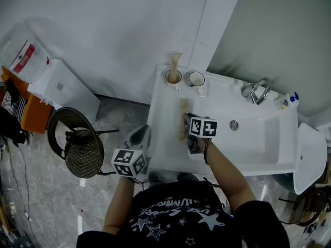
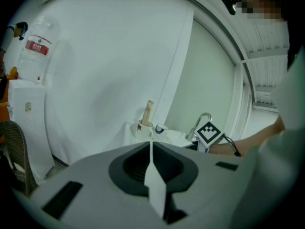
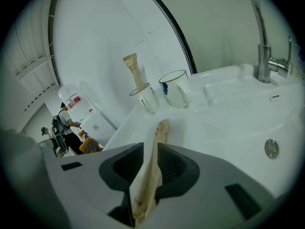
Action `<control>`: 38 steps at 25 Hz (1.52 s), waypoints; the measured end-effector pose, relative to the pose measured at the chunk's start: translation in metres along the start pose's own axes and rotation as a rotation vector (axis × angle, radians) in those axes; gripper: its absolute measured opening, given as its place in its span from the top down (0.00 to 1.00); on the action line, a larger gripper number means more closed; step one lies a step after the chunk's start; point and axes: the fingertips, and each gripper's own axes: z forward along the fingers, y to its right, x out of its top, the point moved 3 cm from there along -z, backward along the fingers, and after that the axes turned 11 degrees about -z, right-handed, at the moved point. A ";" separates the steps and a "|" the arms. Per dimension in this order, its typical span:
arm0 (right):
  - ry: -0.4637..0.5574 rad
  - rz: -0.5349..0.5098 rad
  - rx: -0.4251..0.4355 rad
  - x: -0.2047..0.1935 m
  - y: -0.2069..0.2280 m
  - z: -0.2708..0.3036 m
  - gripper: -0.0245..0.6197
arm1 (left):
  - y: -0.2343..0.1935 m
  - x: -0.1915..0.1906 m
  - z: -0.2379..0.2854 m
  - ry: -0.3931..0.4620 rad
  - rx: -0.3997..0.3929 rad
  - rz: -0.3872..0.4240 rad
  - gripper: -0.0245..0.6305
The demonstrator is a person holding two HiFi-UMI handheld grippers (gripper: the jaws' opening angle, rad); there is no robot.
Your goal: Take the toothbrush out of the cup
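Right gripper has slack fingers either side of the toothbrush, flat on the sink, pointing lengthwise at the 2 cups; left gripper is clenched, farther off.

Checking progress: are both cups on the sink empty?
No, a tan wrapped packet stands in the left cup; the right cup looks empty.

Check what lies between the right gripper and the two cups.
In the right gripper view, a tan paper packet runs from the right gripper towards the cups; beyond it, bare ledge.
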 end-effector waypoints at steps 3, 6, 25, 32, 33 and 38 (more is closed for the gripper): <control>0.004 -0.011 -0.005 0.001 0.000 -0.004 0.80 | 0.001 0.001 -0.003 0.007 -0.003 -0.001 0.92; 0.019 -0.043 -0.017 0.008 0.000 -0.010 0.80 | 0.002 0.003 -0.005 0.014 -0.005 -0.002 0.92; 0.260 -0.261 -0.008 0.121 -0.027 -0.021 0.80 | -0.009 0.046 0.000 0.087 0.002 0.020 0.92; 0.303 -0.300 -0.025 0.151 -0.027 -0.007 0.82 | -0.020 0.064 0.010 0.100 0.008 0.025 0.92; 0.309 -0.302 -0.030 0.155 -0.026 -0.005 0.83 | -0.022 0.067 0.011 0.101 0.009 0.026 0.92; 0.328 -0.319 -0.030 0.172 -0.026 0.008 0.83 | -0.031 0.077 0.019 0.107 0.011 0.026 0.92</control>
